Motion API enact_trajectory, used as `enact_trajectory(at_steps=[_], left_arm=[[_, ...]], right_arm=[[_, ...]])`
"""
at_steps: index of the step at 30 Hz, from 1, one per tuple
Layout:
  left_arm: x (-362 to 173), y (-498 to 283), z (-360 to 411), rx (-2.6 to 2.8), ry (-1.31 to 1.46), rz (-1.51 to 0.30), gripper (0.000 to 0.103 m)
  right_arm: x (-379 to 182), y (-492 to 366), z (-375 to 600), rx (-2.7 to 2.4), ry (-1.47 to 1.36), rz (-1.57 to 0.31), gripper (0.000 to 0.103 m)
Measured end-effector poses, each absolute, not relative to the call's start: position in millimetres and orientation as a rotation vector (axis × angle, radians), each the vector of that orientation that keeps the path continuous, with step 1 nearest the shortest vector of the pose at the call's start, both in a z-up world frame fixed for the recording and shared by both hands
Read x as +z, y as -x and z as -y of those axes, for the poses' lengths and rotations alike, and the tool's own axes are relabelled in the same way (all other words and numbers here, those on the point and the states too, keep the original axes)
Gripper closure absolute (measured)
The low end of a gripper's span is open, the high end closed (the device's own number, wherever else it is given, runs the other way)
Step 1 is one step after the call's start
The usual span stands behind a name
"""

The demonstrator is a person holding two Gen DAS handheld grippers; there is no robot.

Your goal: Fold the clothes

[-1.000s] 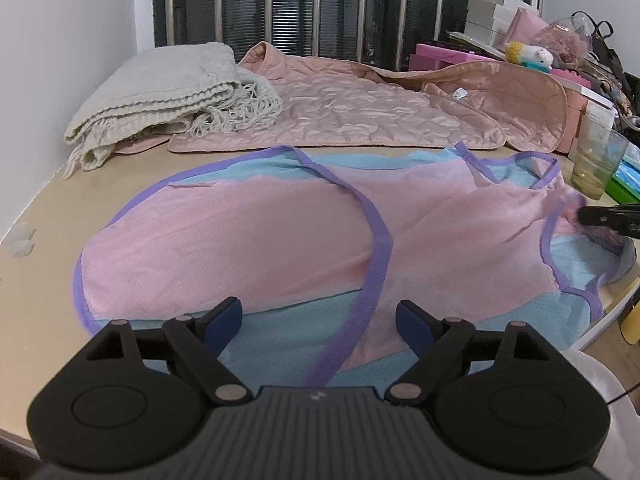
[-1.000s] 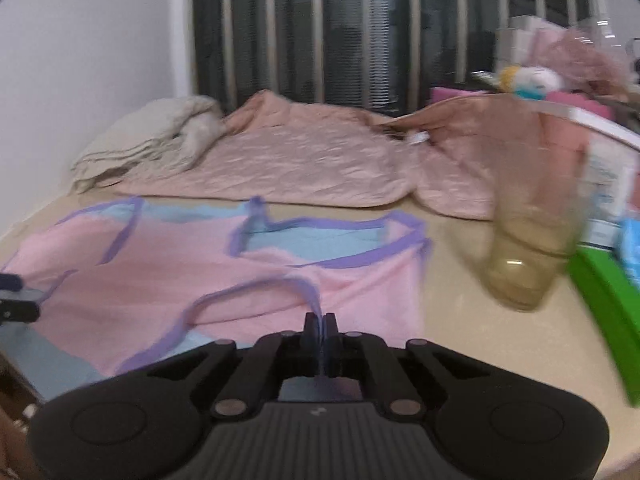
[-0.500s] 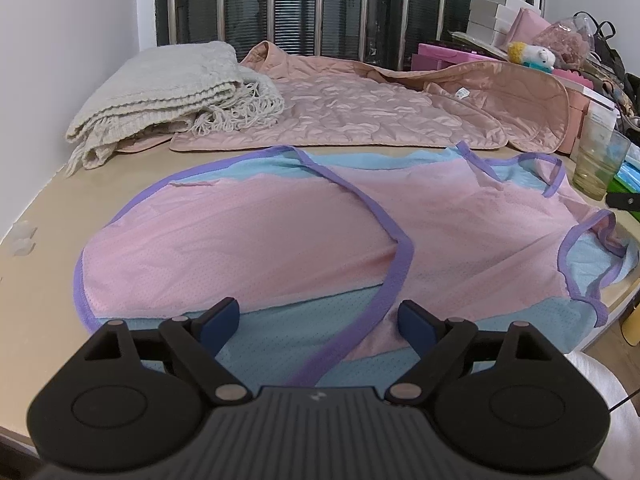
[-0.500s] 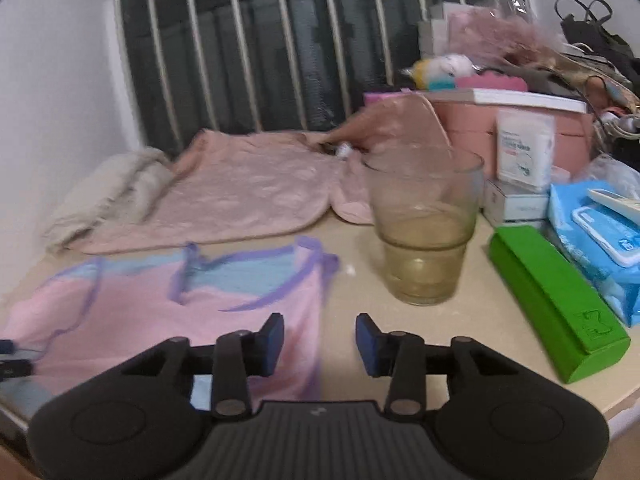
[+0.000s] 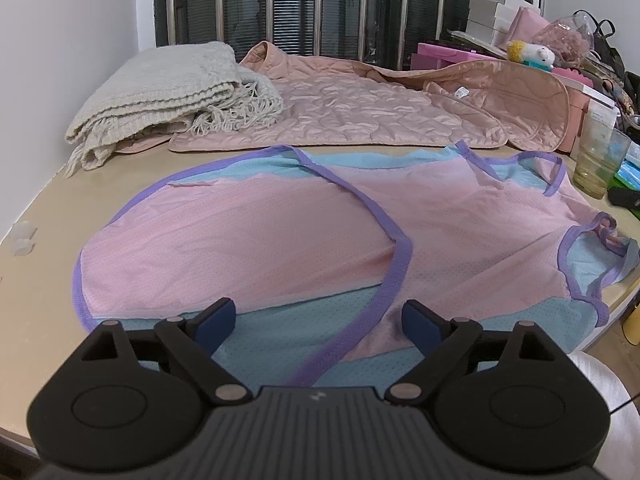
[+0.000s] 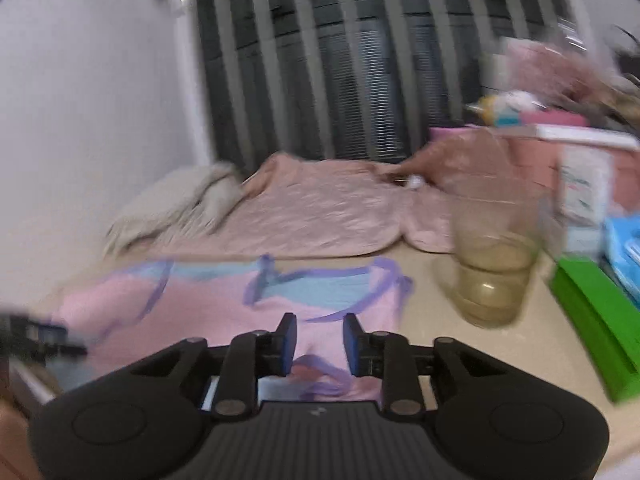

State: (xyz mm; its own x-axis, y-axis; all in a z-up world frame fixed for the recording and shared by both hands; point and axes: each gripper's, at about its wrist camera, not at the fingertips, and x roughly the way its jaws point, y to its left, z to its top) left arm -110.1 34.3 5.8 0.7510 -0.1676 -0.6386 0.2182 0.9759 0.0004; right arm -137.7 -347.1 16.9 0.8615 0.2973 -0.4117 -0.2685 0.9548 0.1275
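The garment (image 5: 280, 240), a pink and light-blue mesh top bound in purple, lies spread across the tan table (image 5: 36, 208), filling the middle of the left wrist view and the lower left of the right wrist view. Judge it light, limp and thin: it will drape and slide rather than hold a crease, so take it by the purple binding (image 5: 396, 272) or a strap, where the layers are thickest.

Your left gripper (image 5: 318, 320) stands wide open at the bottom of its frame, with the near blue hem and the purple binding showing between its fingers (image 5: 216, 320); nothing is pinched.

Your right gripper (image 6: 318, 344), blurred, has just been closing; a narrow gap remains, its pads press on nothing, and a bunched strap loop (image 6: 320, 372) lies just below and between the fingertips (image 6: 288, 340). Whether the fingertips touch the cloth cannot be told. A glass (image 6: 494, 268) stands near, to the right; keep clear of it.
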Motion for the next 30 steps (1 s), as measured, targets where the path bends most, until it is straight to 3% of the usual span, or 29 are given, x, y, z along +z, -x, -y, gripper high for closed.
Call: enact_trajectory(at_steps=[2,7,10,11,12,14,16,17,18,22,25,26,27,30], left_arm=[[6.0,110.5,-34.9,-0.210,-0.080,-0.691,0.012],[6.8,112.0,-37.8,-0.211,-0.082,-0.696,0.011],[15.3,117.9,-42.8,-0.260,-0.085,-0.689,0.012],[19.2,123.0,-45.9,-0.286,-0.081,-0.669,0.012],[23.0,128.2,-49.1,-0.314,-0.078,-0.648,0.011],[30.5,138.7,-55.6,-0.369,-0.072,-0.605,0.011],[31.6,146.4,-57.0,-0.408,-0.087,-0.587,0.011],[30.2,149.9,-56.5,-0.418,-0.100,-0.580,0.011],[27.6,152.0,-55.3,-0.422,-0.112,-0.582,0.011],[15.9,156.0,-45.1,-0.410,-0.180,-0.612,0.011],[11.8,166.9,-36.2,-0.419,-0.294,-0.571,0.011],[10.9,172.2,-34.3,-0.435,-0.342,-0.544,0.011],[10.2,179.8,-31.3,-0.466,-0.395,-0.508,0.011],[3.7,195.4,-19.3,-0.548,-0.538,-0.445,0.011]], right_arm=[[9.0,132.6,350.8,0.278,-0.037,-0.494,0.099],[1.3,140.9,372.5,0.182,-0.034,-0.549,0.098],[17.0,164.2,368.3,0.229,-0.011,-0.474,0.094],[20.9,170.7,362.7,0.274,0.020,-0.451,0.088],[22.5,175.2,354.9,0.332,0.065,-0.441,0.072],[23.4,182.4,339.1,0.441,0.160,-0.432,0.064],[12.7,178.2,329.0,0.471,0.232,-0.487,0.070],[6.3,174.3,327.4,0.470,0.245,-0.526,0.093],[0.4,171.1,329.6,0.464,0.232,-0.559,0.102],[-1.6,183.9,343.2,0.430,0.174,-0.567,0.101],[8.4,201.9,335.7,0.425,0.215,-0.521,0.080],[12.1,206.9,327.8,0.455,0.237,-0.496,0.061],[15.4,210.3,315.9,0.501,0.263,-0.466,0.051],[18.9,215.5,271.6,0.655,0.373,-0.415,0.050]])
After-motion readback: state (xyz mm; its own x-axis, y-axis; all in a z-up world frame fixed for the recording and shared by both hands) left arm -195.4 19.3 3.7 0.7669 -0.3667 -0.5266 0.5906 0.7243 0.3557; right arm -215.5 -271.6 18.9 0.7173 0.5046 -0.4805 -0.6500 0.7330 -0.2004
